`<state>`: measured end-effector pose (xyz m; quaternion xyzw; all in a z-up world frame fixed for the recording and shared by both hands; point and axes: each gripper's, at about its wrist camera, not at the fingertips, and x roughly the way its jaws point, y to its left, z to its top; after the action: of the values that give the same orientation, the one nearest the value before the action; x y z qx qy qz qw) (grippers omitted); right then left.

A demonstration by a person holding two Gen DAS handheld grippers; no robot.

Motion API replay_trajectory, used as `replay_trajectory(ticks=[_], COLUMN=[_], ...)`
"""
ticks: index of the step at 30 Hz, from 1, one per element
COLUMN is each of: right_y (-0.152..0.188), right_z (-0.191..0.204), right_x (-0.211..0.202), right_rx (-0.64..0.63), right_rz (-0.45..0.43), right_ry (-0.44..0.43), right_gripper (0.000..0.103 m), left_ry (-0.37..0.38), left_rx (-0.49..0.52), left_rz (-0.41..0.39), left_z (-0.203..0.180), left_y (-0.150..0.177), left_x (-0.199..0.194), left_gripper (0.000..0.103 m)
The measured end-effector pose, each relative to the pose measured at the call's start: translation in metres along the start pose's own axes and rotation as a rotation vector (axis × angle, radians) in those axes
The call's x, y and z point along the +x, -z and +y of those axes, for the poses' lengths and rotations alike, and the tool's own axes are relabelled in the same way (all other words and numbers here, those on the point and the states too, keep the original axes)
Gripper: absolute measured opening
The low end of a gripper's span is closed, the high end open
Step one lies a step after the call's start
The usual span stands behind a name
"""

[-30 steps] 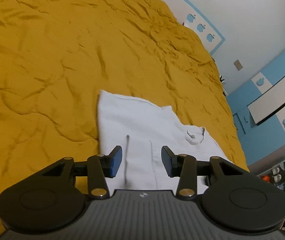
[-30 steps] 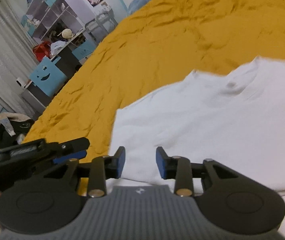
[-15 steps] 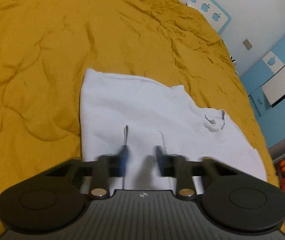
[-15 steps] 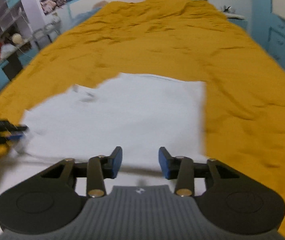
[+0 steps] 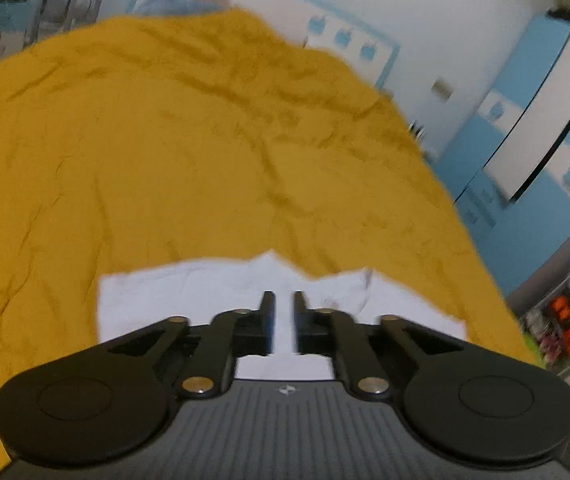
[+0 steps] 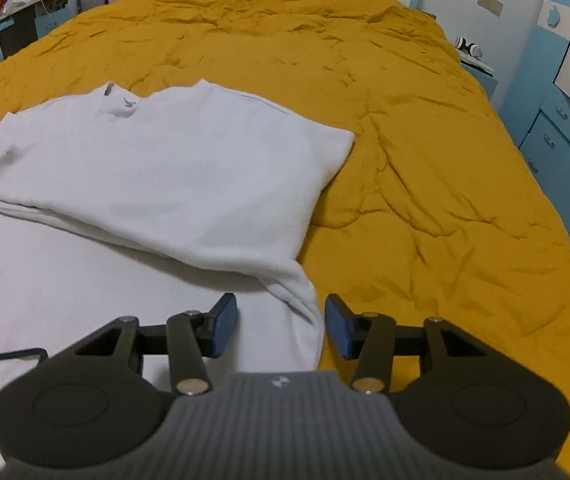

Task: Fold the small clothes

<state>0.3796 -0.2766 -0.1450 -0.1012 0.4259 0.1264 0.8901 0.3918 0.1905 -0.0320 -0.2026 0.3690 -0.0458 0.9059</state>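
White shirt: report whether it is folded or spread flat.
Partly folded: the white shirt has its upper half doubled over the lower layer, with a rolled fold edge.

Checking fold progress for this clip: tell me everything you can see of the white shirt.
The white shirt is plain, soft knit with a small stand-up collar. It lies on the mustard quilt, its upper part folded over onto the lower layer, leaving a rumpled fold edge and a bunched corner. That corner sits between the opening jaws of the right gripper, unpinched. No pad presses it.

Left black two-finger gripper (image 5: 283, 312): jaws narrow, opening, nothing pinched, angled down. Right black gripper w/ blue pads (image 6: 281, 326): jaws opening, wide, angled down.
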Motion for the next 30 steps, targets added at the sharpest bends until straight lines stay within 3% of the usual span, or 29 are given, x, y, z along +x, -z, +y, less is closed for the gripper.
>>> replay_trajectory(ticks=[2, 10, 16, 18, 19, 20, 23, 26, 30], right_y=[0.0, 0.001, 0.0, -0.001, -0.001, -0.001, -0.004, -0.008, -0.009], right_z=[0.0, -0.004, 0.0, 0.001, 0.001, 0.001, 0.001, 0.001, 0.002], right_x=[-0.002, 0.006, 0.011, 0.011, 0.011, 0.012, 0.014, 0.014, 0.012], right_rx=[0.014, 0.051, 0.013, 0.004, 0.003, 0.001, -0.011, -0.027, -0.061], right_rz=[-0.014, -0.008, 0.016, 0.016, 0.017, 0.015, 0.005, 0.006, 0.003], right_ry=[-0.004, -0.012, -0.003, -0.002, -0.001, -0.001, 0.009, 0.002, 0.02], right_gripper=[0.046, 0.046, 0.046, 0.046, 0.046, 0.046, 0.045, 0.038, 0.019], left_ry=[-0.034, -0.095, -0.088, -0.073, -0.083, -0.085, -0.049, 0.021, 0.113], left_rx=[-0.028, -0.171, -0.175, -0.164, -0.15, -0.141, -0.151, -0.123, -0.033], left_rz=[0.038, 0.179, 0.147, 0.138, 0.129, 0.124, 0.075, -0.008, -0.146], left_z=[0.013, 0.064, 0.077, 0.076, 0.074, 0.073, 0.066, 0.045, 0.002], left_y=[0.01, 0.065, 0.075, 0.074, 0.073, 0.072, 0.066, 0.048, 0.009], left_x=[0.009, 0.048, 0.056, 0.056, 0.057, 0.057, 0.046, 0.022, -0.027], left_gripper=[0.032, 0.043, 0.045, 0.03, 0.012, 0.001, 0.001, 0.001, 0.001])
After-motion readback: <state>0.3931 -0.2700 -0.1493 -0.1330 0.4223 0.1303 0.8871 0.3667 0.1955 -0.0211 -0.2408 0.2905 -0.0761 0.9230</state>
